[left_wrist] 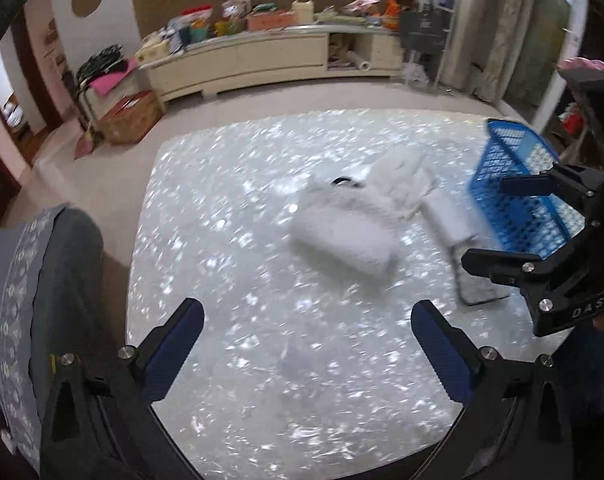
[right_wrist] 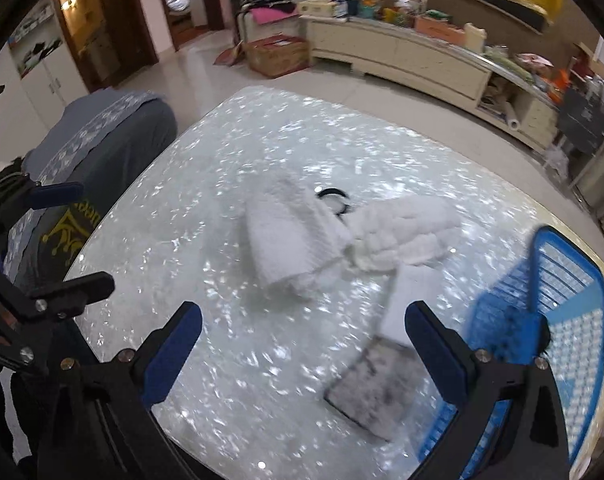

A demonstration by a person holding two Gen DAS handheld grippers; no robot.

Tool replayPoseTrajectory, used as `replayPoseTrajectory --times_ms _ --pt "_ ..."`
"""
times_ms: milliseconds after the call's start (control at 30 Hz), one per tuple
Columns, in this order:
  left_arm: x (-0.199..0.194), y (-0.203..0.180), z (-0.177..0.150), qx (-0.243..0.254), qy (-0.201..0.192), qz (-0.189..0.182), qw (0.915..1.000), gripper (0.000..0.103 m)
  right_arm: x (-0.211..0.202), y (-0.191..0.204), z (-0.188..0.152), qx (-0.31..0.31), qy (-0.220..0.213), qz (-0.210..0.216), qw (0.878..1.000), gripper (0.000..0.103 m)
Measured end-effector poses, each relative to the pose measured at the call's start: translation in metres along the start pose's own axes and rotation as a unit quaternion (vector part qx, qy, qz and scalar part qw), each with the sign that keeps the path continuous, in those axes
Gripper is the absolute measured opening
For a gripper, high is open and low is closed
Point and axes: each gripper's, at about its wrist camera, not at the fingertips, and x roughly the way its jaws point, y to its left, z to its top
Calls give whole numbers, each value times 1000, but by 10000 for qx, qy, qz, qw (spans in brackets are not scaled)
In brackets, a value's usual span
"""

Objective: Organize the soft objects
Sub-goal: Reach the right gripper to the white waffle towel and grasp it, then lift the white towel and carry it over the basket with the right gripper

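A folded white towel (left_wrist: 344,236) (right_wrist: 289,240) lies mid-table on the sparkly white table (left_wrist: 261,360) (right_wrist: 229,380). A crumpled white fluffy cloth (left_wrist: 402,176) (right_wrist: 406,232) lies beside it, with a black hair tie (left_wrist: 346,182) (right_wrist: 336,200) behind. A flat white piece (left_wrist: 448,220) (right_wrist: 412,300) and a grey cloth (left_wrist: 482,290) (right_wrist: 376,390) lie next to a blue plastic basket (left_wrist: 526,196) (right_wrist: 558,320). My left gripper (left_wrist: 306,354) is open and empty above the near table. My right gripper (right_wrist: 302,356) is open and empty, near the grey cloth; it also shows in the left wrist view (left_wrist: 498,224).
A chair with a blue-grey cover (left_wrist: 33,300) (right_wrist: 97,152) stands at the table's left edge. A long cream cabinet (left_wrist: 269,60) (right_wrist: 414,60) loaded with clutter runs along the far wall. A cardboard box (left_wrist: 129,118) (right_wrist: 277,54) sits on the floor.
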Motion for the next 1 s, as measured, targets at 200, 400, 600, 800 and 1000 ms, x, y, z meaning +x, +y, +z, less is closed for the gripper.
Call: replayPoseTrajectory --times_ms 200,400,600,800,1000 --pt "24 23 -11 -161 148 96 9997 103 37 22 20 -288 280 130 9991 99" --pt "47 45 -13 -427 269 26 9987 103 78 30 31 -381 634 145 9972 96" --pt "70 63 -15 -662 399 -14 9970 103 117 33 40 -491 907 -19 9947 94" --pt "88 67 -19 -575 506 -7 9971 103 153 23 44 -293 1203 -89 9923 71" --pt "93 71 -20 -682 511 -80 9963 103 155 22 41 -445 1149 -476 9912 41"
